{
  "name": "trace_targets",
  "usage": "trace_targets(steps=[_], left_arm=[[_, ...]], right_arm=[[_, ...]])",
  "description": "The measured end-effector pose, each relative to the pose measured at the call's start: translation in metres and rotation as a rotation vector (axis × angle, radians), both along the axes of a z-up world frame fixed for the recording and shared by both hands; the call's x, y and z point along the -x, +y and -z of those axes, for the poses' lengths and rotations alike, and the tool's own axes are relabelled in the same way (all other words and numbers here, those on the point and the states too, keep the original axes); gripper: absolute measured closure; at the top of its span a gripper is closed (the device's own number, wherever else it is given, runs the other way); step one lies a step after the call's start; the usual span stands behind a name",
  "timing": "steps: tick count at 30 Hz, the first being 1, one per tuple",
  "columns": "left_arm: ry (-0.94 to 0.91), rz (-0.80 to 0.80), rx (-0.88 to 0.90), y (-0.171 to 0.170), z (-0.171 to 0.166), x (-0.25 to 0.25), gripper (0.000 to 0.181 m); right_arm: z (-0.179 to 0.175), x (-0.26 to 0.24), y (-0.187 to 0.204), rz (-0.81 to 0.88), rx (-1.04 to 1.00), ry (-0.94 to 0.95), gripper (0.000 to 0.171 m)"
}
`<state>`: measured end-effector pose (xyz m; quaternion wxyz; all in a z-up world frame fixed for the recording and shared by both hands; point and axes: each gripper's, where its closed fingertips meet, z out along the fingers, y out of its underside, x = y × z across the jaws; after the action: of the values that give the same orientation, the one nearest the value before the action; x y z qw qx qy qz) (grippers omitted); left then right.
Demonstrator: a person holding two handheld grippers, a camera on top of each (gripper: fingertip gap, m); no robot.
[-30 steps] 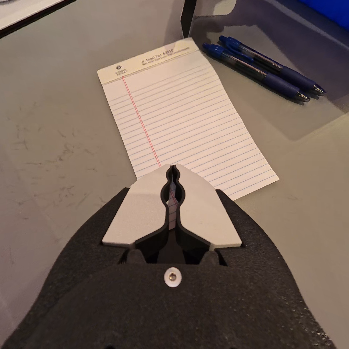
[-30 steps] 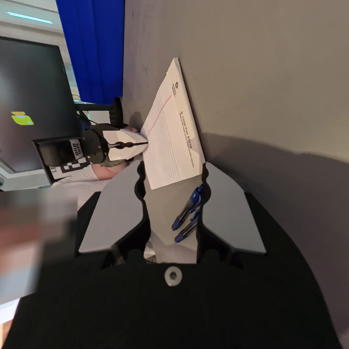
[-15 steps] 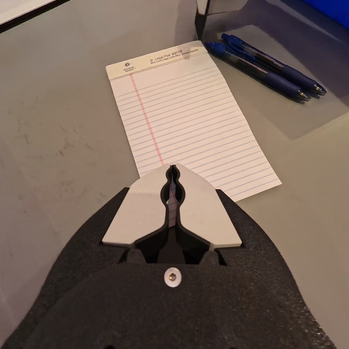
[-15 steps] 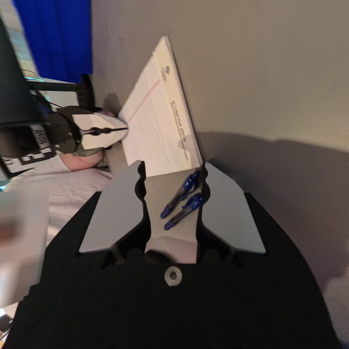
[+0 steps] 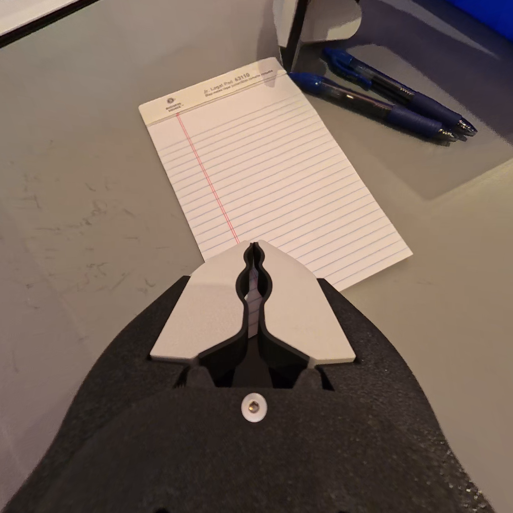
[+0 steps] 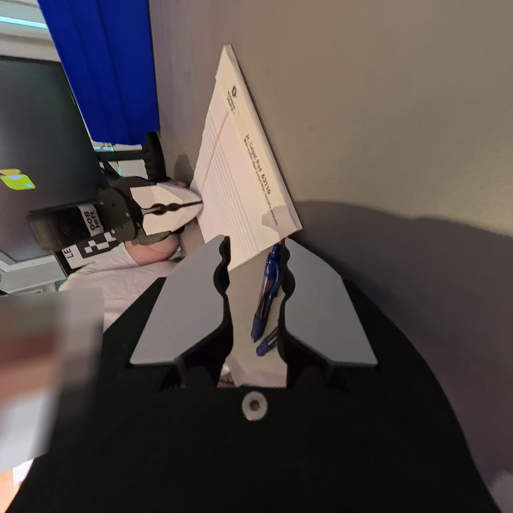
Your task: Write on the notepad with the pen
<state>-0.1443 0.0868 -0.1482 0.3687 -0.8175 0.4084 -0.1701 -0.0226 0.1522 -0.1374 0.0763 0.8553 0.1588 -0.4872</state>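
Note:
A white lined notepad lies flat on the grey table. Two blue pens lie side by side just right of its top edge. My left gripper is shut and empty, its tip over the pad's lower left corner. My right gripper is open, low over the table, with the pens showing between its fingers; one finger shows at the top of the left wrist view, just behind the pens' blue caps. The notepad and the left gripper also show in the right wrist view.
A blue panel runs along the table's far right. A white board with a dark edge sits at the far left corner. A dark monitor, a blue curtain and a person's white sleeve lie beyond the table edge. The grippers' ends are close to 15 cm from one another. From my left tips it is roughly 20 cm to the blue curtain; from my right, 30 cm.
My right gripper has moved in closer to the pens and now shows larger at the top of the left wrist view. The left gripper has stayed shut on the pad's corner.

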Motion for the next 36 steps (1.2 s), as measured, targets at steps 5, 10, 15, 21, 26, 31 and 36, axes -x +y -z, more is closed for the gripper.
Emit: trace_targets(steps=[5, 10, 15, 21, 26, 31, 36], left_arm=[[0.003, 0.001, -0.007, 0.0, 0.0, 0.0, 0.181], [-0.014, 0.0, 0.005, 0.0, -0.001, 0.001, 0.181], [-0.224, -0.138, -0.004, 0.028, -0.038, 0.014, 0.181], [-0.174, -0.214, 0.147, 0.071, -0.031, 0.011, 0.16], [-0.132, -0.234, 0.254, 0.085, -0.011, -0.003, 0.152], [-0.111, -0.235, 0.214, 0.092, -0.003, -0.006, 0.167], [-0.009, -0.212, 0.071, 0.097, -0.001, 0.0, 0.181]], right_arm=[[-0.006, 0.017, 0.018, 0.156, -0.093, 0.045, 0.125], [-0.005, 0.027, 0.025, 0.194, -0.207, 0.013, 0.125], [-0.003, 0.029, 0.025, 0.19, -0.268, -0.037, 0.125], [-0.003, 0.031, 0.024, 0.204, -0.281, -0.085, 0.122], [-0.003, 0.029, 0.023, 0.245, -0.287, -0.128, 0.119], [-0.003, 0.029, 0.022, 0.261, -0.321, -0.158, 0.115], [-0.006, 0.032, 0.022, 0.31, -0.33, -0.145, 0.106]])
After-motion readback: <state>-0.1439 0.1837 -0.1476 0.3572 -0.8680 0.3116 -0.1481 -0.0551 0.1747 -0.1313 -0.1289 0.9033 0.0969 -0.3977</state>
